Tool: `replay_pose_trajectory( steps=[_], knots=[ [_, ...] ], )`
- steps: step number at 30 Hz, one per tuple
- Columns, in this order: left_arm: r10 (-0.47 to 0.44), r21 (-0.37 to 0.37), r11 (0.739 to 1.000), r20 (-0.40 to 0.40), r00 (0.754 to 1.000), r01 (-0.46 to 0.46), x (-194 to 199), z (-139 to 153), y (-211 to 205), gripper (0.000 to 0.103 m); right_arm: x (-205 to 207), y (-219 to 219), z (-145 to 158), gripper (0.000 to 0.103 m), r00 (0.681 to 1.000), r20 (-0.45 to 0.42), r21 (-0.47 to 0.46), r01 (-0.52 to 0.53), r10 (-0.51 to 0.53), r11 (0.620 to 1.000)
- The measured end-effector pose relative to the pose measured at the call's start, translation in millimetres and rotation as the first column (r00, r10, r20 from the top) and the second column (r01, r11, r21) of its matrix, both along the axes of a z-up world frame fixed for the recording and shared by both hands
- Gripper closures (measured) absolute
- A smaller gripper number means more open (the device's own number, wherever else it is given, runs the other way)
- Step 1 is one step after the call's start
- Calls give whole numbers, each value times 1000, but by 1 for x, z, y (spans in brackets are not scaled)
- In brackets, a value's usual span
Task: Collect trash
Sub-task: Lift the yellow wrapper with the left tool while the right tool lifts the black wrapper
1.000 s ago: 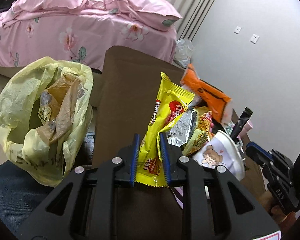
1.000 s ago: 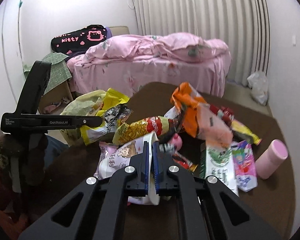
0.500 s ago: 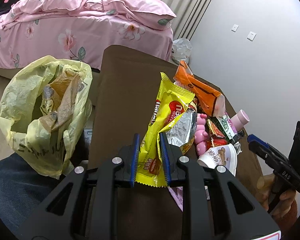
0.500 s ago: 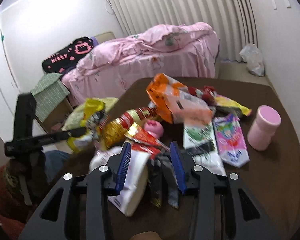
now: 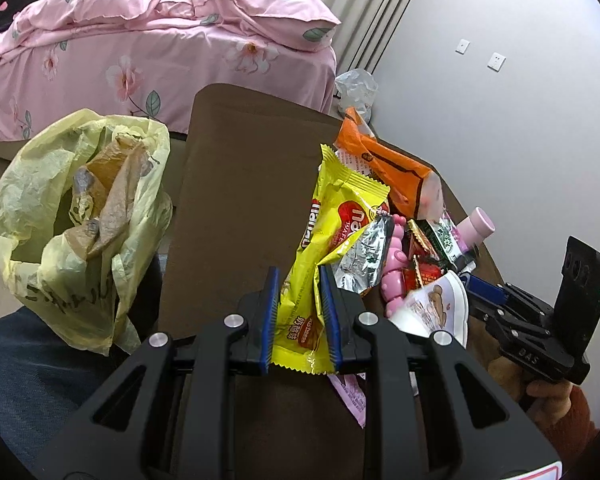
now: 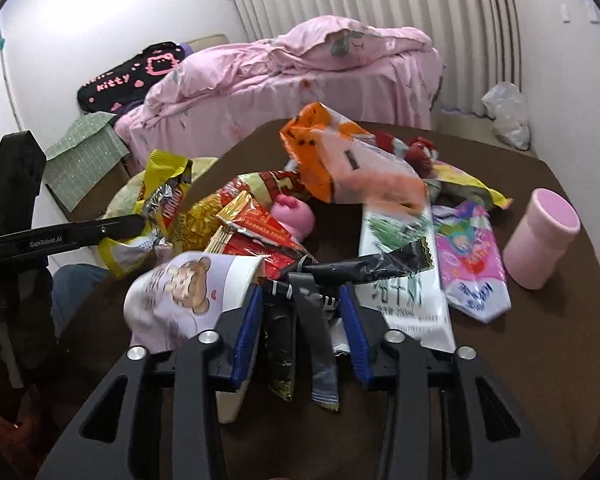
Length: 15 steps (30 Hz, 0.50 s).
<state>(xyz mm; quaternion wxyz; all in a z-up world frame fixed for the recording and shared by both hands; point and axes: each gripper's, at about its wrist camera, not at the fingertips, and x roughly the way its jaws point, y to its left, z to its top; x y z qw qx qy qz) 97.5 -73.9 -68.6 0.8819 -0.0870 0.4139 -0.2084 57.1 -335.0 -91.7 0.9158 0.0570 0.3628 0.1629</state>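
Beside the brown table (image 5: 240,200), left of its wrapper heap, my left gripper (image 5: 299,312) pinches a crinkled yellow foil snack wrapper (image 5: 332,240); on it, my right gripper (image 6: 302,332) is closing around dark crumpled sachets (image 6: 300,320), pads not yet touching. A yellow plastic trash bag (image 5: 80,280) hangs open left of the table.

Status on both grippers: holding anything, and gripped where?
Left gripper pinches the yellow wrapper by its lower end. Right gripper is closing around dark sachets, not gripping yet.

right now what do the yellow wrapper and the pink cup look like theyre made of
Yellow wrapper: glossy plastic film, probably foil-lined; its torn flap shows crinkled silver inside.
Pink cup: smooth matte pink, likely plastic or silicone; I can't tell which.
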Motion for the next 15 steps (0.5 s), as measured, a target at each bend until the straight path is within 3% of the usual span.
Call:
replay_pose_trajectory(
  steps=[2,10,15],
  knots=[
    [-1,-1,1000,10,1000,1,-2,3,2,83,-4,1,8,78,999,35,-27,11,-10,1000],
    [-4,-29,1000,47,999,5,-7,16,4,83,-15,-20,41,78,988,125,-34,93,-89,995],
    [7,-26,1000,101,995,-4,-7,35,11,83,-13,-16,52,78,986,147,-49,82,-74,995]
  ],
)
